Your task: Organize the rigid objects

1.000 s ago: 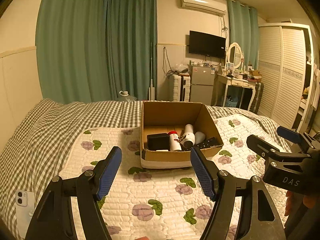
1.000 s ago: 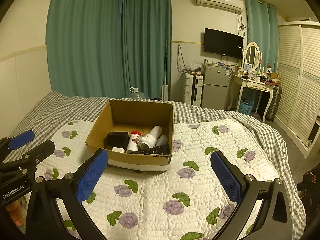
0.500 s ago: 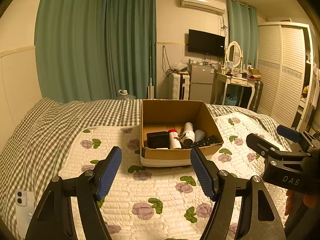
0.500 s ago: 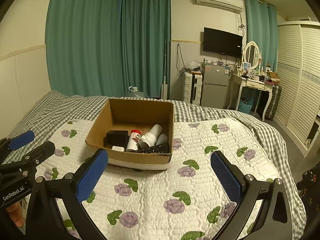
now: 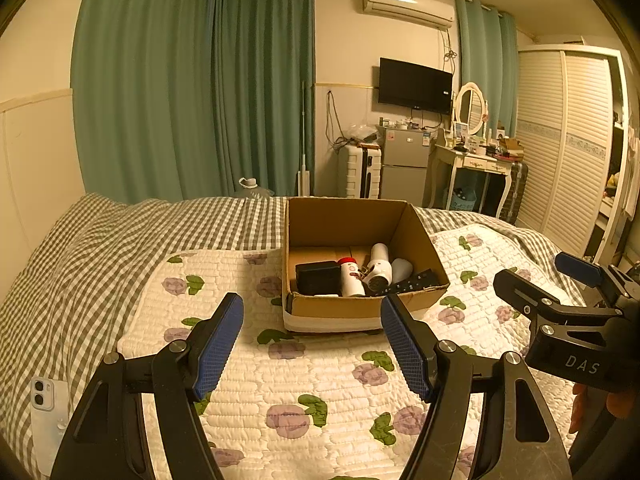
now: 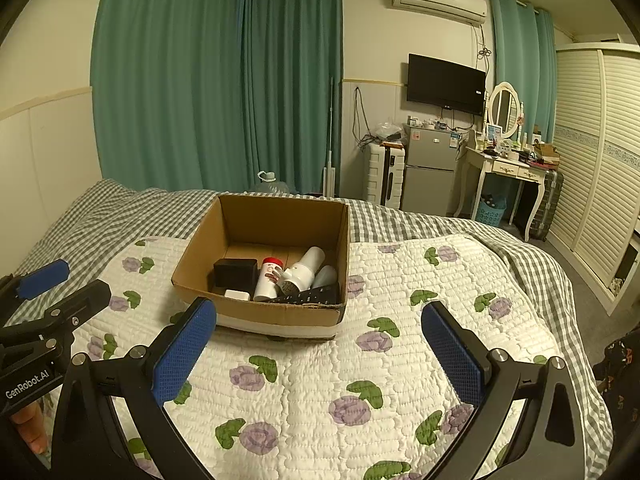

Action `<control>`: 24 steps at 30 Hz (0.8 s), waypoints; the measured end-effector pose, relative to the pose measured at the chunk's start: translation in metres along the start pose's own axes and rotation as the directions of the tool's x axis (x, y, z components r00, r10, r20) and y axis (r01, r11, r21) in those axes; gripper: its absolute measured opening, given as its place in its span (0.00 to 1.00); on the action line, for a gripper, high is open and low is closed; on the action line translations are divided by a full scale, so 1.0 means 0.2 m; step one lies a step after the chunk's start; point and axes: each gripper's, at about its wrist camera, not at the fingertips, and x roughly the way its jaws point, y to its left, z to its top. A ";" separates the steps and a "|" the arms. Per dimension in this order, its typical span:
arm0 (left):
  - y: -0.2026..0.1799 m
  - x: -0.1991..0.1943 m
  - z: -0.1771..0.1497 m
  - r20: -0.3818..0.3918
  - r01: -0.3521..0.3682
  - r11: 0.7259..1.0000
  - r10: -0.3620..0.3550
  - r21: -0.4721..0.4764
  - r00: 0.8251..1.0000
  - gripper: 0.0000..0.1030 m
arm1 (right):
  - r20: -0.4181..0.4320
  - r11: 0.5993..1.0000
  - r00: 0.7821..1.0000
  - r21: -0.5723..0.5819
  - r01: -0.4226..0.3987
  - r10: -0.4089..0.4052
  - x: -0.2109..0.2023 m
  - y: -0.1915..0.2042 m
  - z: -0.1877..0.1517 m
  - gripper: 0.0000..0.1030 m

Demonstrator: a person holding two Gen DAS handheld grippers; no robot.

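An open cardboard box (image 5: 352, 308) (image 6: 264, 312) stands on the flowered quilt. Inside lie a black box (image 5: 318, 278) (image 6: 235, 274), a white bottle with a red cap (image 5: 351, 276) (image 6: 269, 278), a white hair dryer (image 5: 378, 266) (image 6: 302, 270), a black remote (image 5: 412, 282) (image 6: 308, 294) and a small white case (image 6: 237, 294). My left gripper (image 5: 312, 340) hangs open above the quilt, short of the box, with nothing between its fingers. My right gripper (image 6: 320, 344) is open too, wider, and holds nothing. Each gripper shows at the edge of the other's view.
A white phone (image 5: 46, 412) lies on the checked sheet at the near left. Beyond the bed stand green curtains, a small fridge (image 6: 430, 176), a white dressing table (image 6: 504, 168) and a louvred wardrobe (image 6: 600, 160). A water jug (image 6: 272, 184) sits behind the bed.
Both views have shifted slightly back and up from the box. Both grippers stay open and the box's contents have not moved.
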 end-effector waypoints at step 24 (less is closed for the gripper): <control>0.00 0.00 -0.01 0.000 0.000 1.000 0.000 0.000 1.000 0.72 | -0.004 1.000 1.000 0.000 0.003 -0.003 0.00 0.00 -0.01 1.00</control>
